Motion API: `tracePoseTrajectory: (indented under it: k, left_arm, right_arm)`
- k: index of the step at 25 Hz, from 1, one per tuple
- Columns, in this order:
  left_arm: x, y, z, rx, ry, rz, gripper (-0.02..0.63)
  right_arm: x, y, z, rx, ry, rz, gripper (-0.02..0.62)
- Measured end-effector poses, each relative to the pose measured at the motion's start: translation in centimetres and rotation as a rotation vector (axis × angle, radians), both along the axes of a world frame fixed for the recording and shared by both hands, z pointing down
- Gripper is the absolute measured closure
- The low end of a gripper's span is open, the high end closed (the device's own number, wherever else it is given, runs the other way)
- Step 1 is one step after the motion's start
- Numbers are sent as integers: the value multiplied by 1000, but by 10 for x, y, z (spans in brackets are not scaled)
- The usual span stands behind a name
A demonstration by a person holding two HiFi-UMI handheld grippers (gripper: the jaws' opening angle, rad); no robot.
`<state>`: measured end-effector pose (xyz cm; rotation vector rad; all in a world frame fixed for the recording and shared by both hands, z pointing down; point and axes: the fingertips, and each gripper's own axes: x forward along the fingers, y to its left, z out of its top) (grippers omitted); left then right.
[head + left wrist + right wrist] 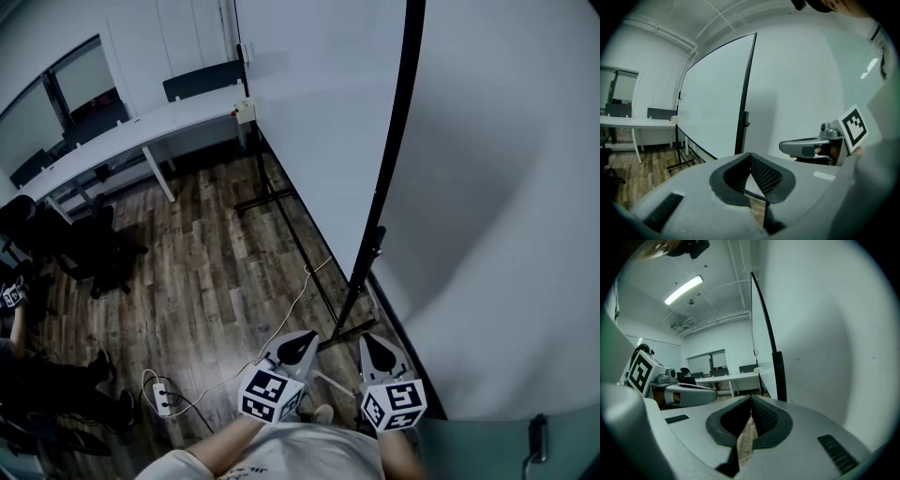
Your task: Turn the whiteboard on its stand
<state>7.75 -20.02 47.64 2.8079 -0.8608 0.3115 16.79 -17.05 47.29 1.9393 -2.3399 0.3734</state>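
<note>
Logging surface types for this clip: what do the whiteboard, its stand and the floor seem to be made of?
Whiteboard: smooth white panel with a soft sheen, likely coated steel or melamine; cannot tell which.
Stand: thin black posts and feet, probably painted metal tube.
Floor: brown planks with grain, wood or wood-look laminate.

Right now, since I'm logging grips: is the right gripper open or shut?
Shut and empty: the right gripper has its jaws together at the tips, only floor behind.
</note>
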Motion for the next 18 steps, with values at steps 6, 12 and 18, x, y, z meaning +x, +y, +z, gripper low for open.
tracePoseTrajectory:
  k: [6,12,18]
  left_arm:
    - [-3,-17,-1,4,3,19,595]
    - [-2,-34,0,-1,7,30,595]
    - [5,-51,-1,5,3,44,595]
  right_arm:
    - [2,-16,-4,1,15,25,588]
    - [8,-33,-3,-9,31,41,588]
    - [21,-53,-8,-2,56,61,588]
